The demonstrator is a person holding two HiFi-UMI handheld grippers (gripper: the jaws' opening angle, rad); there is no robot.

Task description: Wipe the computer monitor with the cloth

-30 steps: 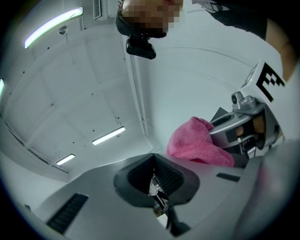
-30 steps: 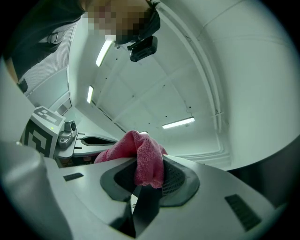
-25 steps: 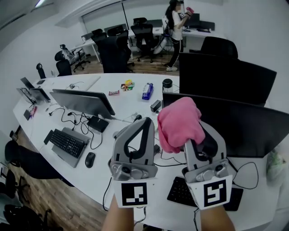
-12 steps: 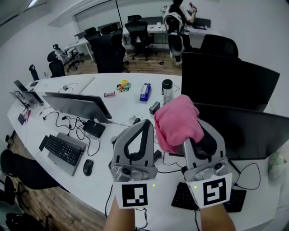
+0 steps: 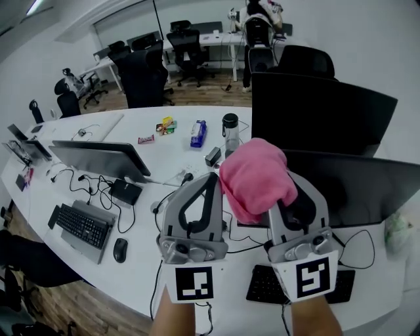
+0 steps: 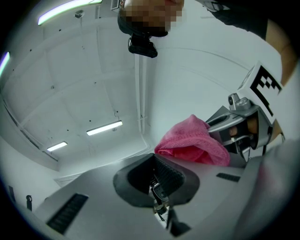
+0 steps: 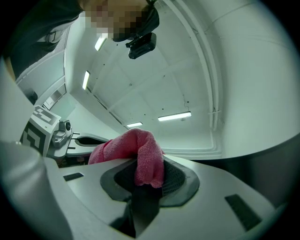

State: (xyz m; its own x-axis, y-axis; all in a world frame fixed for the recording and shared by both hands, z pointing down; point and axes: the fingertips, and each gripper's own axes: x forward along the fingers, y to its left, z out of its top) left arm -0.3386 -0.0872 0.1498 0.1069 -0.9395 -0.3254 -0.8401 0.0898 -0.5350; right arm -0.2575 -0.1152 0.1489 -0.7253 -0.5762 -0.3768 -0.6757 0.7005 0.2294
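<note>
My right gripper (image 5: 282,200) is shut on a bunched pink cloth (image 5: 254,177), held above the white desk (image 5: 167,154) just left of a wide black monitor (image 5: 357,187). A second black monitor (image 5: 321,108) stands behind it. In the right gripper view the cloth (image 7: 140,157) hangs pinched between the closed jaws of the right gripper (image 7: 150,180), which points up at the ceiling. My left gripper (image 5: 211,178) is beside it, shut on nothing. In the left gripper view the left gripper (image 6: 157,180) has its jaws together, and the cloth (image 6: 192,143) shows to the right.
A third monitor (image 5: 98,156) stands at the left with a keyboard (image 5: 79,223) and mouse (image 5: 119,249). Another keyboard (image 5: 266,285) lies under my grippers. A bottle (image 5: 230,128), a blue packet (image 5: 197,133) and cables sit mid-desk. Office chairs and a person (image 5: 257,20) are at the back.
The head view has turned, so the desk items slid left in the picture. Both grippers keep the same pose, with the cloth still gripped. The person at the back has moved further away.
</note>
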